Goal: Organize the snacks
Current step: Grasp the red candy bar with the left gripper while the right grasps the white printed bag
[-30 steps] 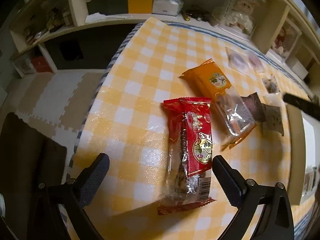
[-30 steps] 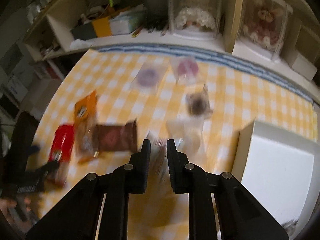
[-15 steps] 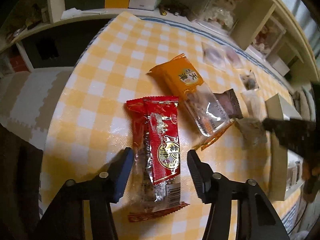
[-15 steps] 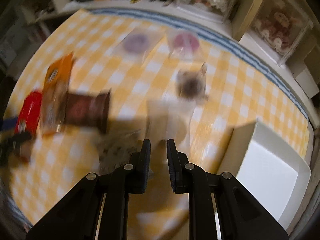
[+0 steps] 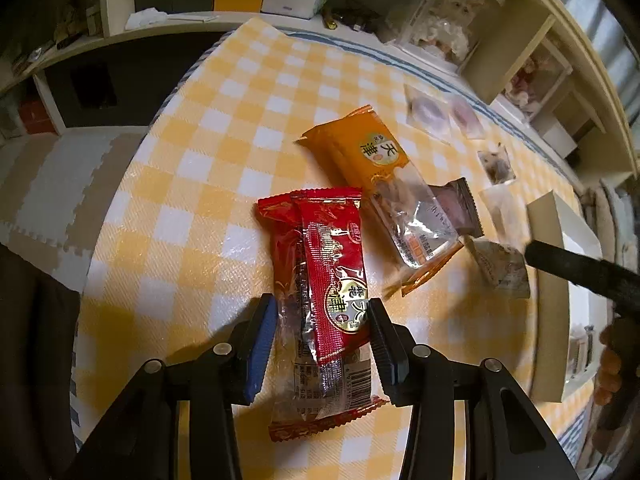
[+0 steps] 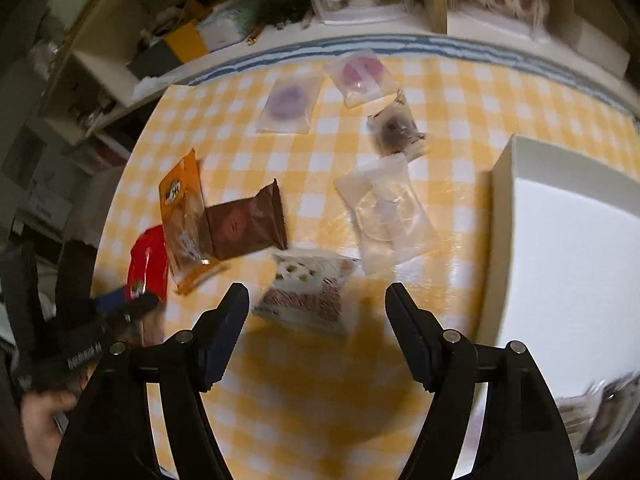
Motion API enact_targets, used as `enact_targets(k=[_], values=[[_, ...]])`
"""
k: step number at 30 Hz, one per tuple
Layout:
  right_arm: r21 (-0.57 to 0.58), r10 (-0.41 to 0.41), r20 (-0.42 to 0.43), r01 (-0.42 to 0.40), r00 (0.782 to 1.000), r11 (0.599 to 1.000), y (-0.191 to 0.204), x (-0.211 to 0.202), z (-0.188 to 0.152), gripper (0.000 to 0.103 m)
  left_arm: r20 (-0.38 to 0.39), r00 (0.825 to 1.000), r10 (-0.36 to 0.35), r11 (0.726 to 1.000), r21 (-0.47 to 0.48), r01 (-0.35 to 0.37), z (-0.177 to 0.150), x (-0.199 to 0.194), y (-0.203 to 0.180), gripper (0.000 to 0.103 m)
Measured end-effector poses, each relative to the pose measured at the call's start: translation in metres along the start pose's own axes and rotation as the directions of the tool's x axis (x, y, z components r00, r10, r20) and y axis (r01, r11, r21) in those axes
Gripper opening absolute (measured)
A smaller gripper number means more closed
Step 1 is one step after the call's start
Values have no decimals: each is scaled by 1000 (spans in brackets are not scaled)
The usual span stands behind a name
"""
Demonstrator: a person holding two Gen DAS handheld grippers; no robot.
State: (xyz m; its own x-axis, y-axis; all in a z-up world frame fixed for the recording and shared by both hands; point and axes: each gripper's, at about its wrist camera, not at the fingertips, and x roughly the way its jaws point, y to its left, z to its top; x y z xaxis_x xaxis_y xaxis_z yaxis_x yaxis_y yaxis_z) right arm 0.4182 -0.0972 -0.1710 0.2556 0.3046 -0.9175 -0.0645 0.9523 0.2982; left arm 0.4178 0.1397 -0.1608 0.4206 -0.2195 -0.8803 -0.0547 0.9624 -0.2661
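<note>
- While the left gripper (image 5: 322, 334) straddles the red snack packet (image 5: 320, 292), its jaws sit against the packet's two long sides near the barcode end, closed on it; the packet lies flat on the counter (image 5: 192, 184) with its yellow-and-white checked cloth.
- Just beside the red snack packet, on the side toward the shelves, lies the orange snack packet (image 5: 380, 184), angled, its clear end overlapping a brown packet (image 5: 460, 210).
- Beyond the brown packet from the red snack packet, a small patterned packet (image 5: 502, 266) lies on the cloth, and past it stands the white box (image 5: 556, 220).
- Over that patterned packet (image 6: 306, 290) hangs the right gripper (image 6: 318, 312), jaws spread wide and gripping nothing, one finger to each side of it; whether they touch it cannot be told through the blur.
- Farther from the red snack packet, a clear packet (image 6: 386, 216) lies near the white box (image 6: 568, 240), with a dark-centred packet (image 6: 396, 128), a pink packet (image 6: 362, 76) and a purple packet (image 6: 288, 104) nearer the shelf (image 5: 192, 20).
</note>
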Motion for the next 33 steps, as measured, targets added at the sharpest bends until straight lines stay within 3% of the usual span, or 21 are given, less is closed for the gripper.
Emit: enact_targets(k=[8, 10, 12, 13, 22, 33], values=[[50, -84, -105, 90, 991, 995, 5, 36, 16, 71, -2, 1000, 3, 1000, -2, -3, 0, 1, -2, 41], [42, -88, -119, 94, 989, 995, 4, 38, 14, 62, 3, 1000, -2, 1000, -12, 2, 0, 0, -2, 38], [34, -78, -123, 83, 989, 996, 4, 38, 11, 45, 11, 1000, -11, 1000, -26, 11, 0, -2, -1, 35], [26, -77, -119, 81, 990, 996, 4, 36, 9, 45, 17, 1000, -15, 999, -36, 15, 0, -4, 0, 34], [-78, -39, 46, 43, 998, 996, 16, -13, -13, 41, 82, 996, -33, 996, -83, 40, -7, -33, 4, 32], [-119, 46, 205, -22, 978, 993, 28, -74, -24, 41, 190, 979, -79, 995, -51, 90, -30, -85, -19, 32]])
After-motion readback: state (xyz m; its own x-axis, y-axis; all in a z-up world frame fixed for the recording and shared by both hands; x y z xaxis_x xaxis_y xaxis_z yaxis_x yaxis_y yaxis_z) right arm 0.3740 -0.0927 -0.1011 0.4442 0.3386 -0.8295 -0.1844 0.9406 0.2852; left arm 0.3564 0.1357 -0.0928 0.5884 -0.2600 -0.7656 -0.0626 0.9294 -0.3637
